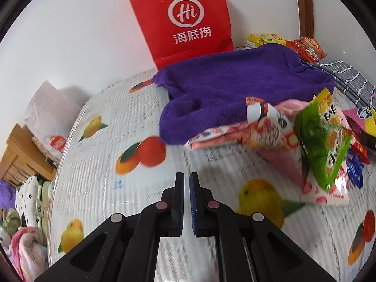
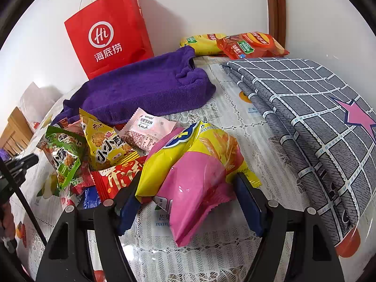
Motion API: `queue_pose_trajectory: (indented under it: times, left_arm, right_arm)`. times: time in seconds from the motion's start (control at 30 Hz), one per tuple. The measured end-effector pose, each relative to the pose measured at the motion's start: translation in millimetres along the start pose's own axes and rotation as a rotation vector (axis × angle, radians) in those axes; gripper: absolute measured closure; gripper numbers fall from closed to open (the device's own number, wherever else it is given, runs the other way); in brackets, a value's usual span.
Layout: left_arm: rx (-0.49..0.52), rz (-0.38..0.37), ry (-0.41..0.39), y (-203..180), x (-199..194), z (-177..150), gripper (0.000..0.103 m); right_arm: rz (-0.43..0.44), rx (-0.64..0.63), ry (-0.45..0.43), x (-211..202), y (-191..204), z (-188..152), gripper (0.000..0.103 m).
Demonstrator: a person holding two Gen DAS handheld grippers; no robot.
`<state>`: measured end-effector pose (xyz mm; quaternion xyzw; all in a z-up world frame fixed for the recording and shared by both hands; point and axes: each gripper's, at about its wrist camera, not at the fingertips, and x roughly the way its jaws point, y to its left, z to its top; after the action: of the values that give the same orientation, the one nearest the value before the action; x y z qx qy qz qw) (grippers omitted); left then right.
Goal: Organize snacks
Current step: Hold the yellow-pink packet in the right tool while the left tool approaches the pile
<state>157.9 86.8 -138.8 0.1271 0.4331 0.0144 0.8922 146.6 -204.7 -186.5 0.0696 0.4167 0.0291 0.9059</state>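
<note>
A fruit-print tablecloth (image 2: 235,122) covers the table; the right gripper (image 2: 188,188) clamps one pink-and-yellow snack bag (image 2: 195,176), five small packets (image 2: 105,145) just left, two chip bags (image 2: 235,43) beyond; left gripper (image 1: 186,183) closed, empty

White wall (image 2: 211,4), perhaps wooden door frame (image 2: 277,16).

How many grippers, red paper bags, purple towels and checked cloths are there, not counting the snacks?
Grippers: 2, the left gripper and the right gripper, which holds the yellow-and-pink snack bag
Red paper bag: 1
Purple towel: 1
Grey checked cloth: 1
Total: 5
</note>
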Motion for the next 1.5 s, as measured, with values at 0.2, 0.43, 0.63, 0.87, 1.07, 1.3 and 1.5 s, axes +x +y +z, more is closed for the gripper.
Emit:
queue_pose_trajectory:
  times: [0.2,0.43,0.63,0.87,1.07,1.3,1.5]
  left_arm:
    - [-0.169,-0.128,0.065,19.9,-0.8,-10.0,0.095]
    - [-0.347,-0.277,0.054,28.6,9.9,1.6,0.06]
    - [-0.473,-0.353,0.039,39.6,20.3,20.9,0.06]
    - [-0.576,-0.38,0.123,46.4,51.0,26.8,0.062]
    - [-0.657,-0.444,0.129,47.4,63.9,26.0,0.071]
    - [-0.682,-0.475,0.085,53.0,53.3,23.9,0.084]
    - [-0.696,-0.463,0.073,68.3,34.1,3.4,0.086]
  right_arm:
    - [-0.002,-0.002,0.0,0.1,-0.2,0.2,0.028]
    - [0.007,0.008,0.001,-0.5,-1.6,-0.3,0.027]
    - [0.015,0.014,0.002,-0.3,-2.8,-0.1,0.026]
    - [0.025,0.023,0.003,0.0,-3.9,-0.1,0.026]
    - [0.024,0.023,0.003,-0.4,-3.7,-0.3,0.026]
    - [0.019,0.02,0.003,0.0,-3.3,-0.7,0.026]
    - [0.016,0.017,0.004,0.6,-2.3,-0.8,0.025]
